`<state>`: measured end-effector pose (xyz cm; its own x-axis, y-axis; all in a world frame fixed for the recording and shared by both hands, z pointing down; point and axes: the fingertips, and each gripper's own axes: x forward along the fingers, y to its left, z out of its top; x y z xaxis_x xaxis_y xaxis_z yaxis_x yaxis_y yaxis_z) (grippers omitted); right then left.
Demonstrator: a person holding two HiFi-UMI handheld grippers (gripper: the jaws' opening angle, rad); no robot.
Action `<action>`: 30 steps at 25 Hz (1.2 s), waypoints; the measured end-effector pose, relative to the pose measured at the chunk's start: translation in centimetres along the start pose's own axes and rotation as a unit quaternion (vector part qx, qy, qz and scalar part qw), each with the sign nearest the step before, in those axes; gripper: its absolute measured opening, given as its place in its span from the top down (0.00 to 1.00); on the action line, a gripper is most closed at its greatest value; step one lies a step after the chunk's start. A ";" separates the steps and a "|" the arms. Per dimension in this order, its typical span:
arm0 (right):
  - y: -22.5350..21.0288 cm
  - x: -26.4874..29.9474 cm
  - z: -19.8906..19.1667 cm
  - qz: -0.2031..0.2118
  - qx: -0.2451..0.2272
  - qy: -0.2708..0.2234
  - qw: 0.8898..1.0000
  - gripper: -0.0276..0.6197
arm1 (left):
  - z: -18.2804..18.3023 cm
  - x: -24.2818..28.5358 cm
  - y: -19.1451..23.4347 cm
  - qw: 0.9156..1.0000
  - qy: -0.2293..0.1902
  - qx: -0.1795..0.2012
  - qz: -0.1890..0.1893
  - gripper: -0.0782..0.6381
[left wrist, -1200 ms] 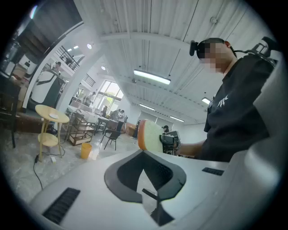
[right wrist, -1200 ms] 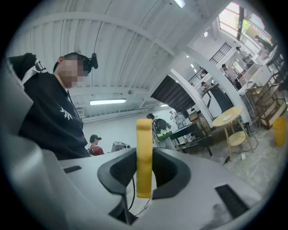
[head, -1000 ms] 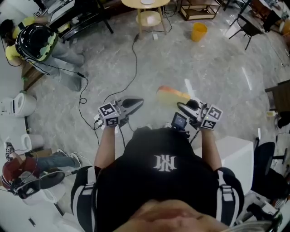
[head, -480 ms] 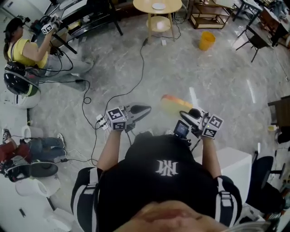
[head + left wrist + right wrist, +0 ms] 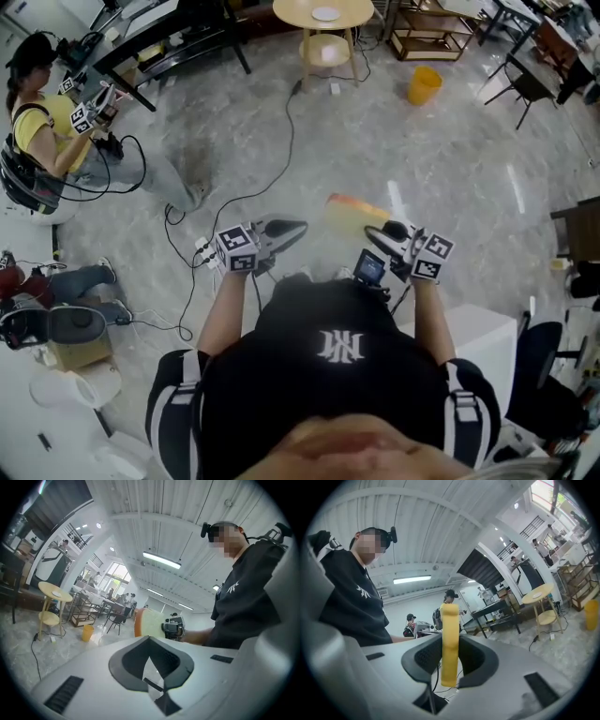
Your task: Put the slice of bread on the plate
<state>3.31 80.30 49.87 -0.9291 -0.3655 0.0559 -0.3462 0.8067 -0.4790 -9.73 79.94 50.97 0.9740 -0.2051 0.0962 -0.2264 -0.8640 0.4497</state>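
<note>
The slice of bread (image 5: 450, 618) is grasped on edge, upright, between the jaws of the right hand-held gripper (image 5: 450, 644). In the head view it is held above the floor (image 5: 450, 141), projecting toward ten o'clock from that gripper. The left hand-held gripper (image 5: 150, 639) is clenched, with nothing between its jaws. A white plate (image 5: 325, 13) is seen on a round bench (image 5: 356, 17) far off at twelve o'clock.
</note>
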 end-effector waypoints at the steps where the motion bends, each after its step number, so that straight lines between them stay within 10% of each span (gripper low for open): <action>1: 0.0 -0.2 0.1 -0.001 0.001 0.000 1.000 0.82 | 0.0 0.1 -0.1 1.000 0.000 -0.002 0.000 0.88; 30: -3.4 -2.0 0.4 0.010 0.013 0.003 1.000 0.82 | 0.6 3.0 1.4 1.000 -0.004 -0.003 0.020 0.88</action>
<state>6.40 78.16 51.04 -0.9367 -0.3464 0.0504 -0.3235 0.8017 -0.5026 -7.18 77.82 51.36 0.9638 -0.2437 0.1079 -0.2660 -0.8521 0.4507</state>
